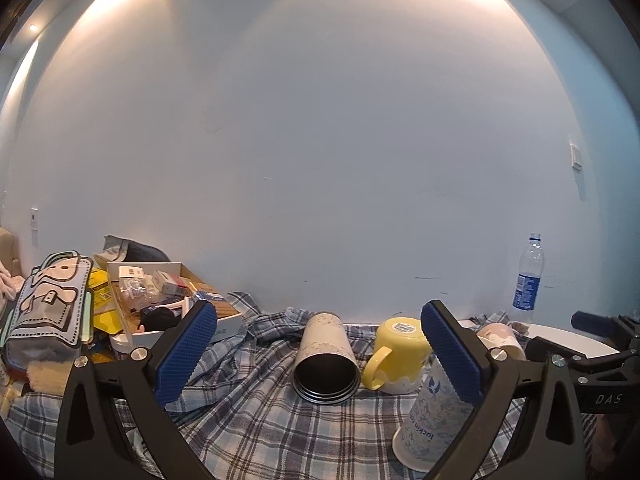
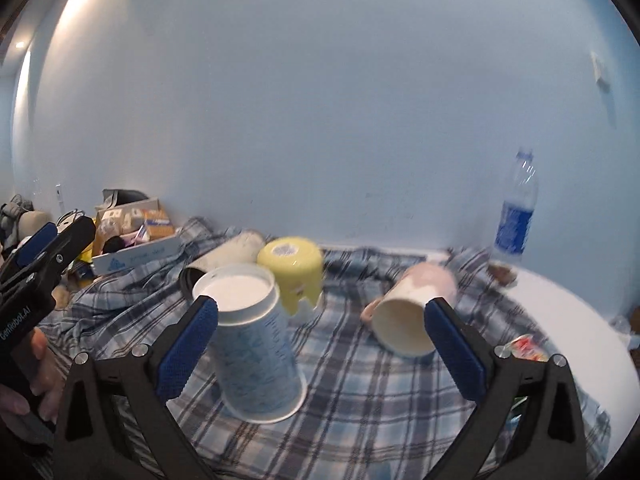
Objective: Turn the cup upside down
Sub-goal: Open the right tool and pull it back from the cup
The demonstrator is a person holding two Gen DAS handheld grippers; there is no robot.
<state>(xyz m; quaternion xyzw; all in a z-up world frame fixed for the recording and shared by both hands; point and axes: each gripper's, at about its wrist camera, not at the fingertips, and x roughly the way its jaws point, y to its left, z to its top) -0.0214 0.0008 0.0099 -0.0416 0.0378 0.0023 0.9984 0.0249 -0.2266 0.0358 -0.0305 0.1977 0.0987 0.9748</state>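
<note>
Left wrist view takes in the widest sweep: a pale wall (image 1: 320, 140) behind a table (image 1: 560, 338) draped with a rumpled plaid cloth (image 1: 260, 420), which probably keeps the cups from sliding or rolling far. At the far left sits an open cardboard box (image 1: 160, 292) crammed with odds and ends, pushed well out of the working area, and a plastic water bottle (image 1: 529, 276) stands near the wall on the right.

On the cloth, four cups. A tall metal tumbler (image 1: 326, 354) lies on its side, mouth toward the camera. Just beside it a yellow mug (image 1: 398, 356) already stands rim-down, its base sticker facing up. A pink mug (image 2: 416, 304) lies on its side further right, mouth toward the right gripper. The nearest one, a printed paper coffee cup (image 2: 256, 344), is also inverted, base up, though it leans noticeably; it looks as if it has only just been set down and is not yet square on its rim.

The left gripper (image 1: 320, 360) is spread wide with nothing between its pads, the paper cup just beside its right finger. The right gripper (image 2: 320, 348) is likewise wide apart and holds nothing; the paper cup stands against its left finger, the pink mug near its right one. My guess is the pink mug or the tumbler is next to be turned.
</note>
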